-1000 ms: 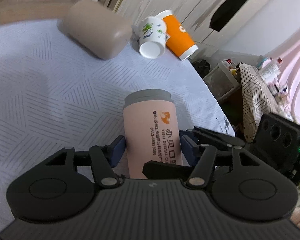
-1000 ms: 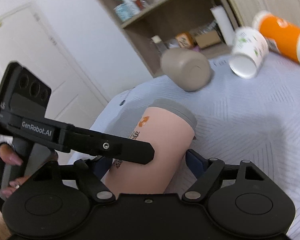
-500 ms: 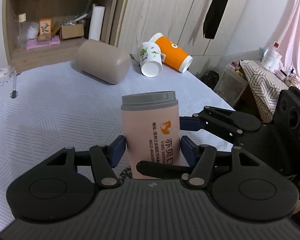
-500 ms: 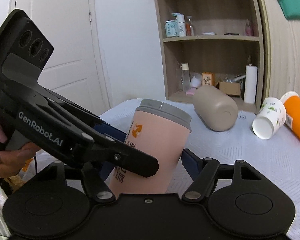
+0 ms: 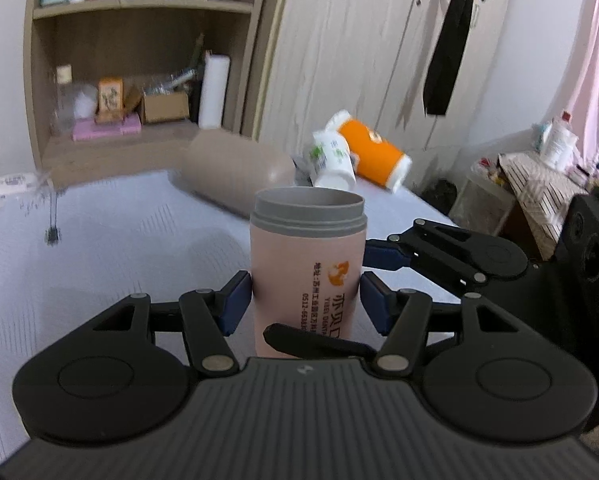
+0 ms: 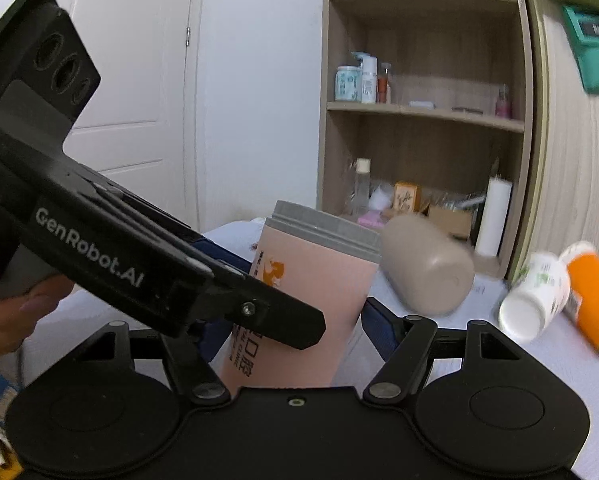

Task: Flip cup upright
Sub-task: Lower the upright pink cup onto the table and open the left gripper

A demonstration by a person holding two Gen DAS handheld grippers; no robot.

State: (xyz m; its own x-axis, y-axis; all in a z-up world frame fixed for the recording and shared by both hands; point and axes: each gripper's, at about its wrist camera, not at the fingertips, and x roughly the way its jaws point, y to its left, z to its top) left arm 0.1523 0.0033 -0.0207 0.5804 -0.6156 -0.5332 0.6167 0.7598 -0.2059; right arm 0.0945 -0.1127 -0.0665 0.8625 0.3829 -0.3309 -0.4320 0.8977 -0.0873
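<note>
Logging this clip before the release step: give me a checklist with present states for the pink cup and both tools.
1. Pink cup upright, grey rim up: ok.
2. Left tool pads against the cup's sides: ok.
3. Right tool around the cup: ok; firm contact: cannot tell, the left tool hides one pad.
4. Cup base resting on the bedsheet: cannot tell, hidden by the tool bodies.
5. Beige cup, white paper cup and orange cup apart from it: ok.

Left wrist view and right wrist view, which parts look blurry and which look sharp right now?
Left wrist view: the pink cup and left gripper are sharp; shelf and orange cup are smeared. Right wrist view: same, with the white cup streaked and straight shelf edges bowed.
</note>
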